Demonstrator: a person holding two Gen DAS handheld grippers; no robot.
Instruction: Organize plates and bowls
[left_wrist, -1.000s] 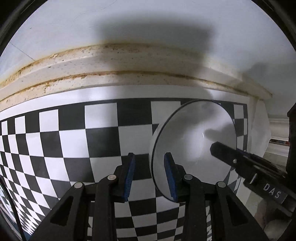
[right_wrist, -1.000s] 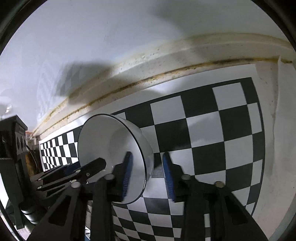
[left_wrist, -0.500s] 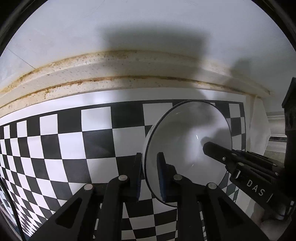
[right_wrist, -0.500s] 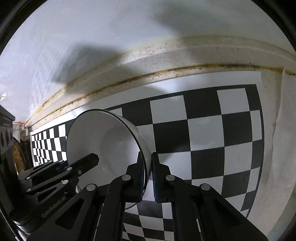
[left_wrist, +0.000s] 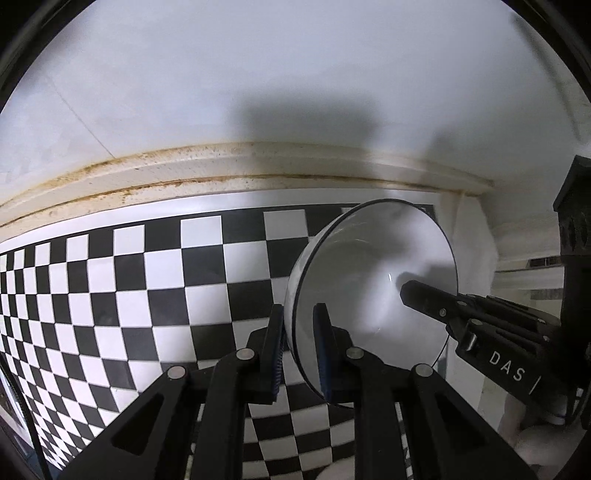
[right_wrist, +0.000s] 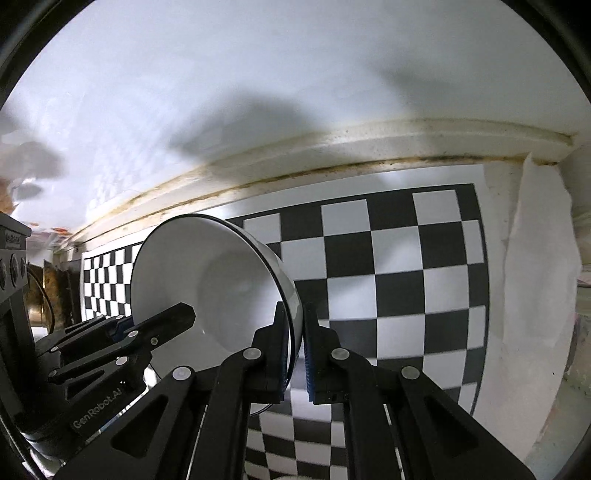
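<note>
A white bowl with a thin dark rim is held in the air above the checkered mat, tilted on its side. My left gripper is shut on the bowl's left rim, one finger inside and one outside. My right gripper is shut on the opposite rim of the same bowl. Each gripper shows in the other's view: the right one at the right, the left one at the lower left. No plates are in view.
A black-and-white checkered mat covers the counter up to a stained cream ledge under a white wall. White paper lies at the mat's right edge. A dark object stands at the far left.
Both grippers closed onto the bowl's rim from open a second ago. The bowl has since lifted and sits further from the back ledge, with more mat visible.
</note>
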